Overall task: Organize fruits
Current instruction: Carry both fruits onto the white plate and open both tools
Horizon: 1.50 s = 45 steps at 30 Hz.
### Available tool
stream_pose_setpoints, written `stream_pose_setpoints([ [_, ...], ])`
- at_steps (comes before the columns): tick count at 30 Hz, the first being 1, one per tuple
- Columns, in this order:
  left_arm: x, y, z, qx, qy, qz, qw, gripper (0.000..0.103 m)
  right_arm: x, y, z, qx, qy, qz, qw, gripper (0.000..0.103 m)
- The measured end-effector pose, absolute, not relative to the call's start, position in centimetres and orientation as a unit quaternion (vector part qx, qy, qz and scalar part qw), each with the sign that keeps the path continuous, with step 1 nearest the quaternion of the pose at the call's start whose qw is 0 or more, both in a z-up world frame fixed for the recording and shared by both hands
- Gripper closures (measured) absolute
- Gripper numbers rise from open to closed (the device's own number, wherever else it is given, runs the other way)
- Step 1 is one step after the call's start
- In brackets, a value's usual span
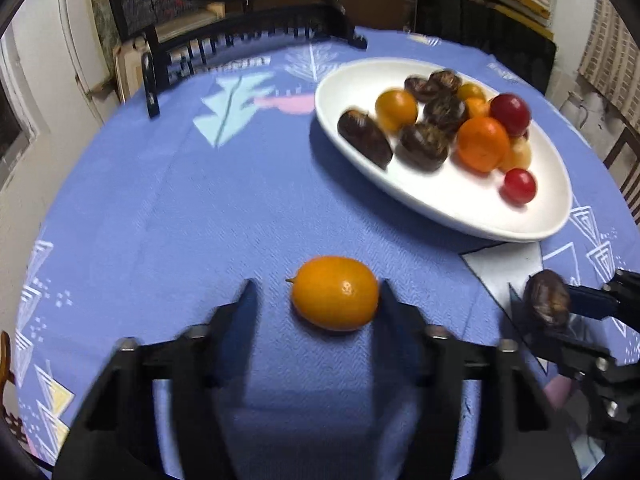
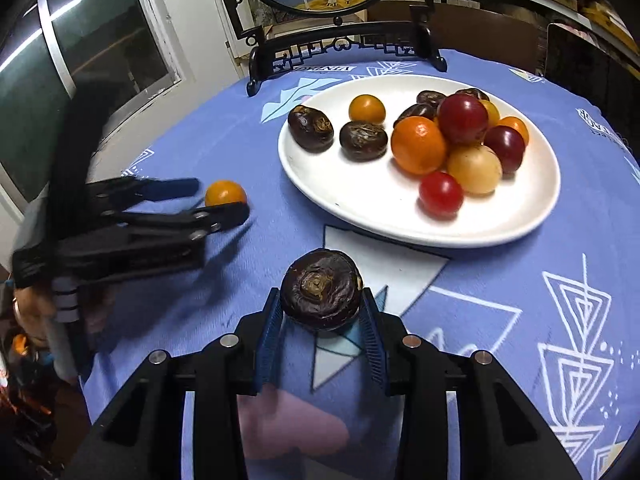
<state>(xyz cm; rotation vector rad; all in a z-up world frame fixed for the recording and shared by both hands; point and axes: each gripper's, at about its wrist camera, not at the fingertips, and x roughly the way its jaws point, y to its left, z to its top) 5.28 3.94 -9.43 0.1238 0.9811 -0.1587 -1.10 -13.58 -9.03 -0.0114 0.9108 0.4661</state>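
Note:
An orange kumquat (image 1: 335, 293) lies on the blue tablecloth between the tips of my open left gripper (image 1: 318, 294); the right finger touches or nearly touches it. It also shows in the right wrist view (image 2: 225, 193), between the left gripper's fingers (image 2: 218, 200). My right gripper (image 2: 322, 306) is shut on a dark brown water chestnut (image 2: 322, 290), also in the left wrist view (image 1: 547, 297) at the right gripper (image 1: 560, 304). A white plate (image 2: 360, 208) (image 1: 440, 204) holds several chestnuts, orange fruits and red tomatoes.
A black carved stand (image 2: 340, 50) with a round painted panel stands at the table's far edge, also in the left wrist view (image 1: 240, 44). The round table's blue cloth (image 1: 180, 208) drops off at left. A window (image 2: 80, 60) is at left.

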Motion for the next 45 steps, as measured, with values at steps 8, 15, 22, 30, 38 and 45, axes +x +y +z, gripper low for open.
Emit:
stream_pose_setpoints([
  [8, 3.8, 3.6, -7.7, 0.078, 0.442, -0.059, 0.892, 0.061, -1.3, -13.9, -8.9, -0.003, 0.430, 0.236, 0.871, 0.064],
  [15, 1.9, 0.6, -5.3, 0.123, 0.401, -0.065, 0.905, 0.061, -2.3, -14.5, -8.3, -0.006, 0.421, 0.243, 0.874, 0.064],
  [22, 2.2, -2.0, -3.7, 0.133, 0.385, -0.078, 0.910, 0.060, -2.8, -16.3, -6.0, -0.006, 0.392, 0.244, 0.887, 0.064],
  [30, 5.0, -3.8, -1.0, 0.126, 0.359, -0.073, 0.922, 0.060, -1.0, -19.3, -1.6, -0.007, 0.333, 0.214, 0.918, 0.064],
  [38, 8.1, -5.5, -0.5, 0.122, 0.353, -0.069, 0.925, 0.060, 2.4, -19.8, 0.8, -0.012, 0.305, 0.206, 0.930, 0.064],
  [45, 10.3, -5.6, -1.0, 0.122, 0.361, -0.058, 0.923, 0.060, 5.0, -19.8, 1.0, -0.015, 0.303, 0.198, 0.932, 0.064],
])
